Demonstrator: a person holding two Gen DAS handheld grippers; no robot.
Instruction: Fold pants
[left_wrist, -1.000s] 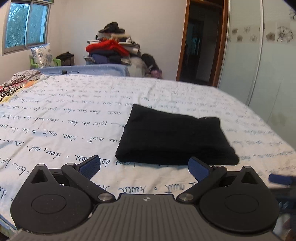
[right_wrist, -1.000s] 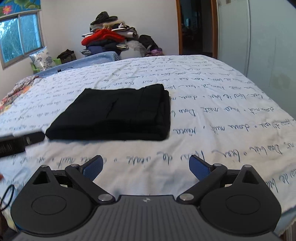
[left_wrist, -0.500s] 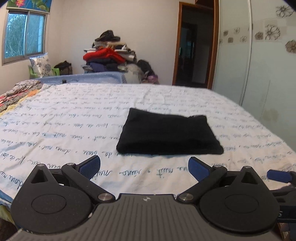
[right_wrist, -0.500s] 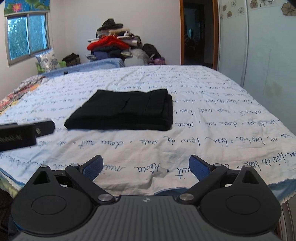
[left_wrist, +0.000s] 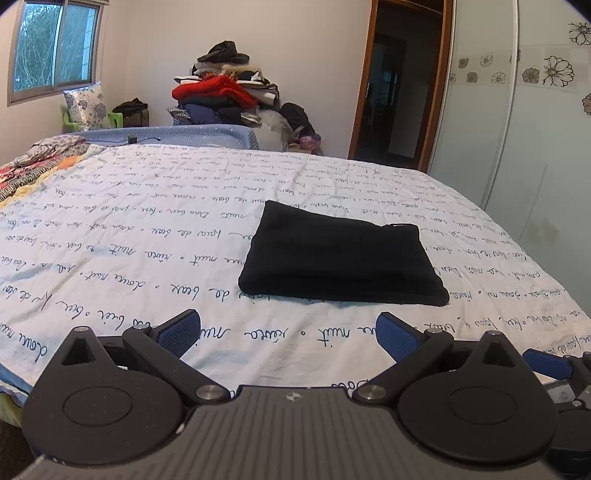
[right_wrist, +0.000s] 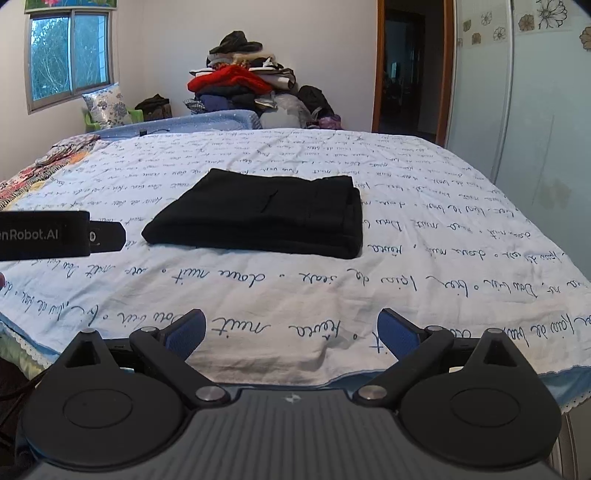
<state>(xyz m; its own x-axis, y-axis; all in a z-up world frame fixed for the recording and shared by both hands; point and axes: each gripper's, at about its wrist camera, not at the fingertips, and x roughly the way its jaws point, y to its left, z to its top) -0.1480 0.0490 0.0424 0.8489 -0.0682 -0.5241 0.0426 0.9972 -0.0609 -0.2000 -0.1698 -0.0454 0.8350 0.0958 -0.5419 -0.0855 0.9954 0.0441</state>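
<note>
Black pants (left_wrist: 340, 258) lie folded into a flat rectangle on the bed (left_wrist: 147, 229), also seen in the right wrist view as the pants (right_wrist: 262, 218). My left gripper (left_wrist: 288, 332) hovers open near the bed's front edge, short of the pants, with nothing between its blue pads. My right gripper (right_wrist: 291, 332) is open too, over the front edge, well back from the pants. The right gripper's blue fingertip (left_wrist: 546, 363) shows at the lower right of the left wrist view. The left gripper's black body (right_wrist: 55, 236) juts in from the left of the right wrist view.
The bed sheet is white with blue handwriting. A heap of clothes (left_wrist: 225, 99) is piled beyond the far end. Patterned fabric (left_wrist: 33, 166) lies at the far left. A wardrobe (left_wrist: 535, 129) stands on the right, beside an open doorway (left_wrist: 399, 92).
Both grippers have drawn back from the folded pants toward the bed's front edge and risen a little. The pants have stayed in place. Both stay open.
</note>
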